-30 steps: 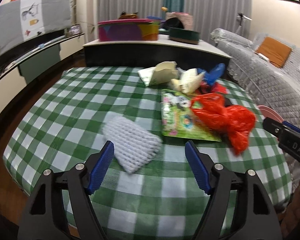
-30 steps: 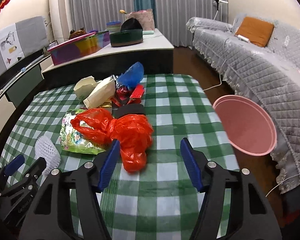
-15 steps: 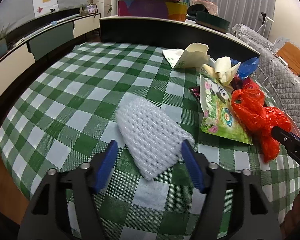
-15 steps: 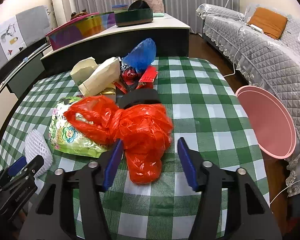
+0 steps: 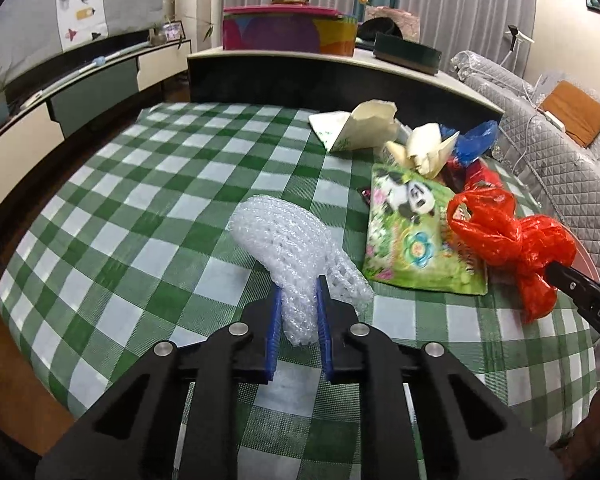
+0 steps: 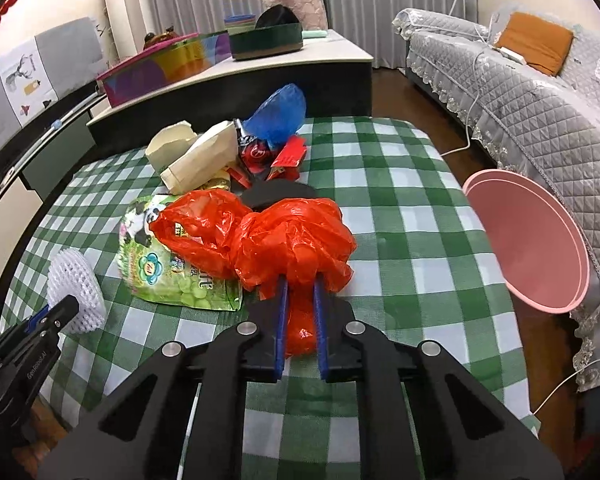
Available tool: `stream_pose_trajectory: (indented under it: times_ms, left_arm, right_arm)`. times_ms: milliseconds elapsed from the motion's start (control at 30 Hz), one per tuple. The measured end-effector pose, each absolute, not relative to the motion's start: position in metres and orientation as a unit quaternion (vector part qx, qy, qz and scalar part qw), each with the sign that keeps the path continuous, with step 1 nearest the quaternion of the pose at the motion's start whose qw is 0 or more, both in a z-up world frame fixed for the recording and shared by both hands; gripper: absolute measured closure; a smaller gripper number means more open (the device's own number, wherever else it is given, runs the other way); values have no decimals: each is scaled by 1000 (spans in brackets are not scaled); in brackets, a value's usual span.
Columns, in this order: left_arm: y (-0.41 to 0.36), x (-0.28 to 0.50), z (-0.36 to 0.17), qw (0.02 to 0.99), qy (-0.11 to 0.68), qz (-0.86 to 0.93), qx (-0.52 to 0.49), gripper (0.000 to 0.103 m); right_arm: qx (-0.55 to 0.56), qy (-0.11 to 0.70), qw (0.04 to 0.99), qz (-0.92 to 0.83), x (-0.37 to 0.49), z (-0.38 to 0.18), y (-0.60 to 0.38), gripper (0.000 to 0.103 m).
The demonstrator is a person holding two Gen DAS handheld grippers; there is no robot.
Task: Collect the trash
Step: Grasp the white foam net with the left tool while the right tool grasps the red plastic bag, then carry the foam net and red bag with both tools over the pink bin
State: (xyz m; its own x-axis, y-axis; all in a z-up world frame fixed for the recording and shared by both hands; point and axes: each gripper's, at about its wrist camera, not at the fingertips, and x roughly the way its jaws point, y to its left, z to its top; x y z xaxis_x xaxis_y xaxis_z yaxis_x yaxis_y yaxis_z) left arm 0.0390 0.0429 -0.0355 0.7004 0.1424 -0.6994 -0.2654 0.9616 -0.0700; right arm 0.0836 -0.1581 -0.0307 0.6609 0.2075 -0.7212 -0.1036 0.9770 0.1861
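Trash lies heaped on the desk (image 5: 148,216) under its green checked cloth. The left claw (image 5: 298,300) is closing on the near end of a white foam net (image 5: 288,240), which bunches between its blue pads. The right claw (image 6: 300,296) is closing on a red plastic bag (image 6: 284,240), squeezed between its pads. A pink bin (image 6: 540,248) stands beside the desk's right edge.
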Motion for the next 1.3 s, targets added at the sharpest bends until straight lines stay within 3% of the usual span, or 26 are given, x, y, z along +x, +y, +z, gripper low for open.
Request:
stream_pose_trajectory:
  times_ms: [400,933,1300]
  left_arm:
    - [8,31,1,939,332,60,-67,87]
    - [-128,66,58,944,305,-120,-35,87]
    - [-234,120,48,928,306,-213,3,87]
  right_arm:
    - [71,358,929,53,57,7,-197,91]
    - [68,324,942,-54,72,91,-348,91]
    - [64,332,934,-111,114,66,-430,91]
